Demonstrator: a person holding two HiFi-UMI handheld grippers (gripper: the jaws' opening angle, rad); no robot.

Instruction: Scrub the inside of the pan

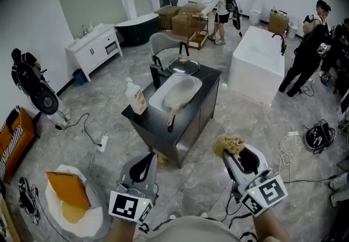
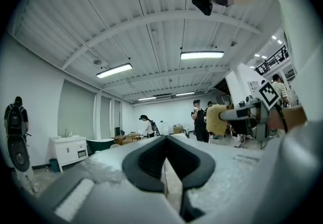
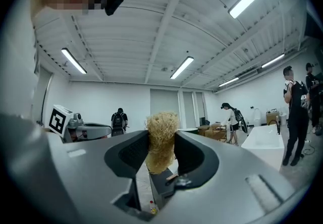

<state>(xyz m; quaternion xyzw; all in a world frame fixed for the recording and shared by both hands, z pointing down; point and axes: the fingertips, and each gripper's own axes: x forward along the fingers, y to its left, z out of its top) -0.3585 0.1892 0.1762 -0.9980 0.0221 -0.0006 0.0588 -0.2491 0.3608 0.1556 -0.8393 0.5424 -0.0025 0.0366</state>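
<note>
Right gripper (image 1: 233, 152) tight on tan scrubber (image 1: 228, 143), left gripper (image 1: 148, 158) closed; pale pan (image 1: 180, 92), wooden handle (image 1: 171, 119), in sink (image 1: 155, 100).

White bathtub (image 1: 256, 69), white vanity cabinet (image 1: 94, 50)

The black desk (image 1: 209, 78) has a white sink (image 1: 157, 98) set in its top, with a pan (image 1: 179, 94) lying inside. A soap bottle (image 1: 136, 97) stands at the left corner, and a lid (image 1: 184, 65) rests by the far edge.
</note>
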